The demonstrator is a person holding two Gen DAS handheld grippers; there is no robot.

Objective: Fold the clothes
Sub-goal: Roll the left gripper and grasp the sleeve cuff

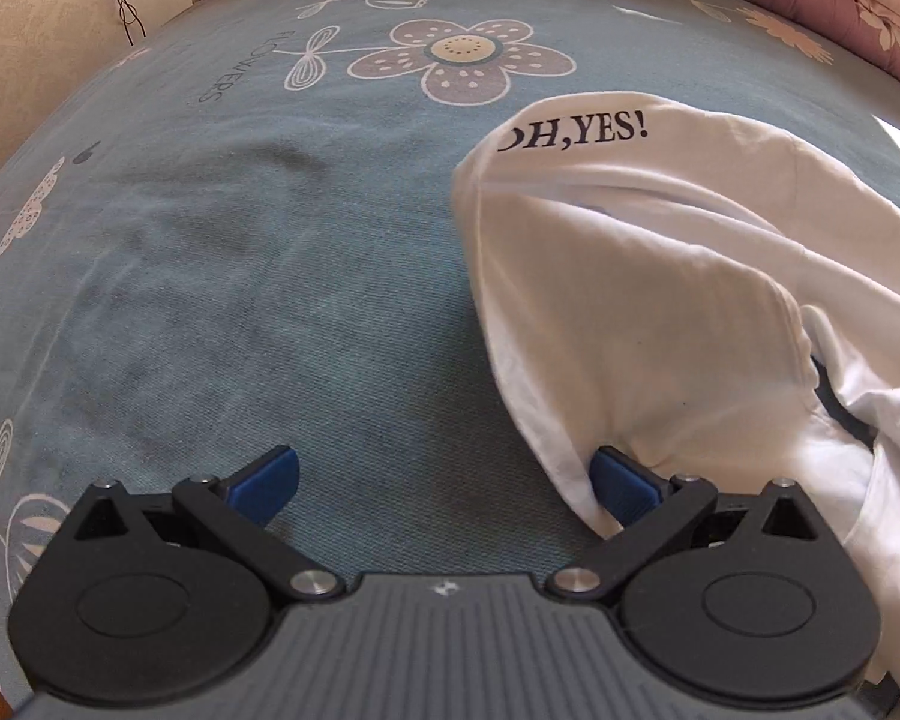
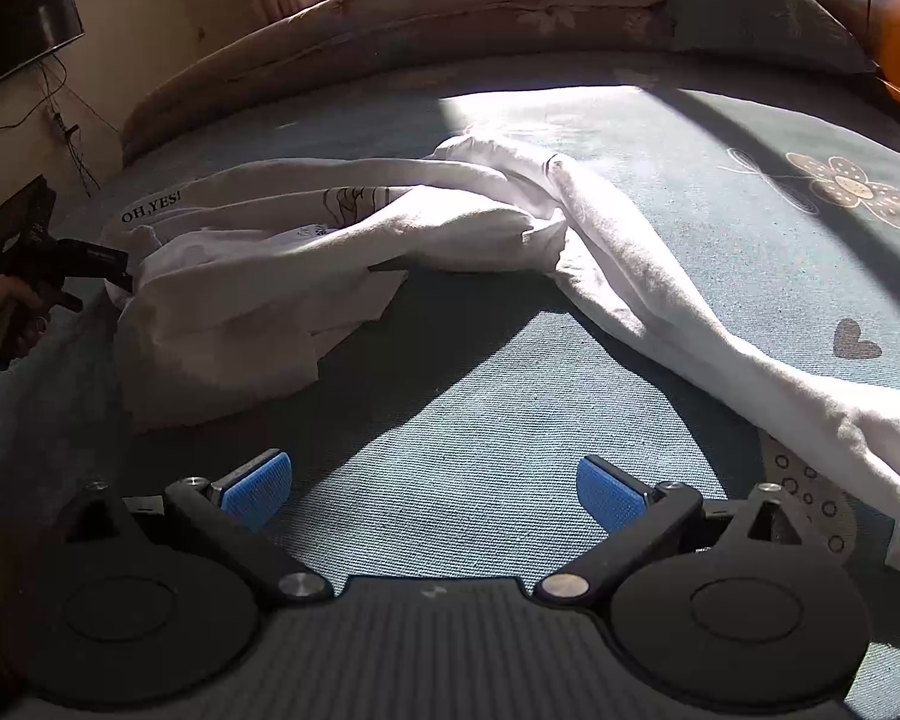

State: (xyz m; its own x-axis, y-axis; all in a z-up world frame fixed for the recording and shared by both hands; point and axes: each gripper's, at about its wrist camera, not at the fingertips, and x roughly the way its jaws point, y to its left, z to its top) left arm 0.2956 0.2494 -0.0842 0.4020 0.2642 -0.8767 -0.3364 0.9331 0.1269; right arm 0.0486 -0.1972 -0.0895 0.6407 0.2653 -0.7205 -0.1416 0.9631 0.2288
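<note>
The left gripper (image 1: 444,486) is wide open, and the white shirt (image 1: 630,300) touches one finger. The right gripper (image 2: 435,492) is wide open too, holding nothing over the blue sheet (image 2: 450,420).

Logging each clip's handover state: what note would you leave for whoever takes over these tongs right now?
Left tongs: open, at the near edge of the white shirt; one pad touches the cloth, nothing clamped.
Right tongs: open, empty, over the bare blue bedsheet.
Shirt: bunched on the bed, "OH,YES!" print on the far left side in the right view, a long sleeve trailing toward the right tongs.
Done: no neat fold visible.
Left: spread it flat, fold the sleeves in, fold the body.
</note>
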